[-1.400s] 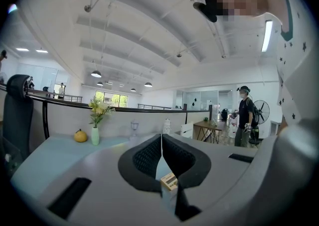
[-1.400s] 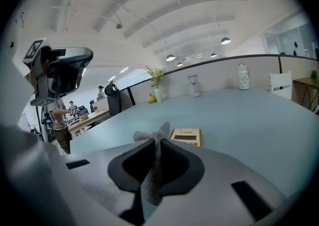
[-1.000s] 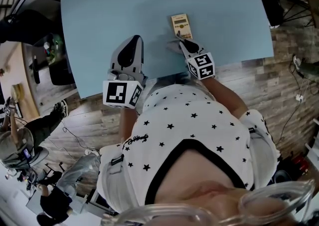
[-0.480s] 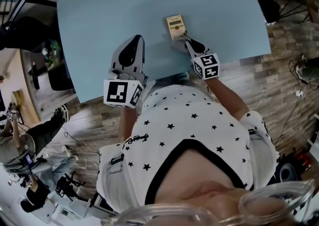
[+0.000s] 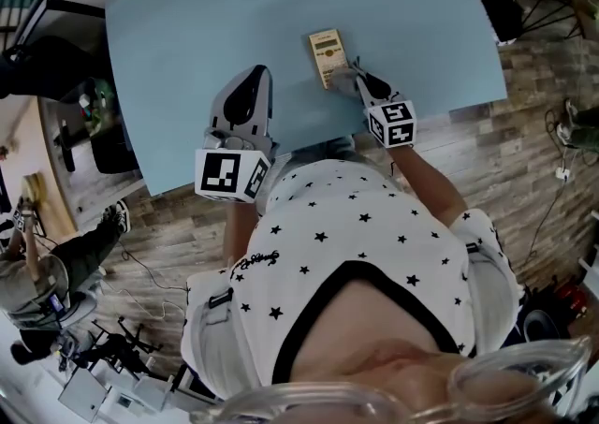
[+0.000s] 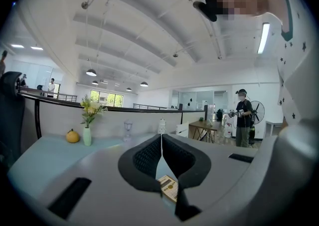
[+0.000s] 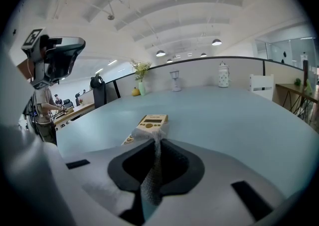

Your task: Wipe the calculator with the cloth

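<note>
Head view first: I've got the calculator [image 5: 327, 55] lying flat on the light blue table [image 5: 187, 48], towards the near edge, long side running away from me. My right gripper [image 5: 354, 71] comes in from the near right with its tips at the calculator's near end, and the pale cloth [image 5: 343, 83] is bunched just there. My left gripper [image 5: 255, 73] is well off to the left of the calculator, over the near part of the table. Over to the left gripper view: jaws pressed together, tip to tip, nothing caught between them, and I can glimpse a corner of the calculator through the gap below. Beyond, a vase [image 6: 87, 135] with flowers stands at the far end of the table. Right gripper view now: jaws pinching the cloth, a strip running down between the pads, its bunched end sitting on the near half of the calculator, the display end left uncovered.
</note>
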The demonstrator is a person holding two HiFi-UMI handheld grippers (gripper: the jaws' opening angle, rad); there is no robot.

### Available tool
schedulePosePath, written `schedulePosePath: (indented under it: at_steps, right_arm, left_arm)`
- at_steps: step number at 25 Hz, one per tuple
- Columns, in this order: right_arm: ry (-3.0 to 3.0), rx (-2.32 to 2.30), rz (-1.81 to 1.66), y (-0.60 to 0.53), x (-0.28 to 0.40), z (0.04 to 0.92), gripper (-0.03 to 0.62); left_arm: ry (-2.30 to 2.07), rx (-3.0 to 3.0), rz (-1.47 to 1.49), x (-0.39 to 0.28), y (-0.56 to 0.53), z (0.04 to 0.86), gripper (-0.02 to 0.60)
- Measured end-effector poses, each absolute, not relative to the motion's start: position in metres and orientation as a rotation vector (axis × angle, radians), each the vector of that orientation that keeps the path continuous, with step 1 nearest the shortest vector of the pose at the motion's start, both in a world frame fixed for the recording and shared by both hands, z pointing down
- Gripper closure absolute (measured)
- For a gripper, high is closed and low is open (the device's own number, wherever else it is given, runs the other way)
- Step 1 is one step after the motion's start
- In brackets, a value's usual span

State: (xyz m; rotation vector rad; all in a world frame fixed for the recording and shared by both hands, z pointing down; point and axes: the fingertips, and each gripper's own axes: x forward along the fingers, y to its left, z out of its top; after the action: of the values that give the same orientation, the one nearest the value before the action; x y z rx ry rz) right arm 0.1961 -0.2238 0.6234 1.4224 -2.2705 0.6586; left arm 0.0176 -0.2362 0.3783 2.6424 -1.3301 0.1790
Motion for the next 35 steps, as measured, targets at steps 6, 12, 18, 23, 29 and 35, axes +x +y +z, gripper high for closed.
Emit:
schedulePosePath:
  at_steps: [6,12,18,23,29,35]
  right_arm:
    - [-2.313,1.446,0.726,-0.226,0.19,0.612,0.563]
    - [-2.431,1.516,0.67,-0.253,0.189,0.556,0.563]
    - [-2.549,1.575,0.484,-0.275,0.188,0.485,0.563]
    - [-2.647,1.638,0.43,-0.28,0.189,0.436,0.563]
    - [-2.724,1.639,0.302,-0.28,0.185,0.395,0.563]
    - [-2.75,1.596,0.193,-0.279,0.175,0.378,0.563]
  left_arm:
    - [-1.351,2.631,0.179,0.011,-0.236,0.38,0.549]
    - [-1.356,2.633,0.157,0.01,-0.237,0.375,0.549]
    - [-1.364,2.635,0.139,0.007,-0.238,0.371,0.549]
    - [-1.362,2.637,0.126,0.005,-0.238,0.368,0.549]
    - [-1.371,2.632,0.104,0.001,-0.238,0.367,0.549]
    - [-1.379,2.631,0.101,-0.002,-0.24,0.365,0.549]
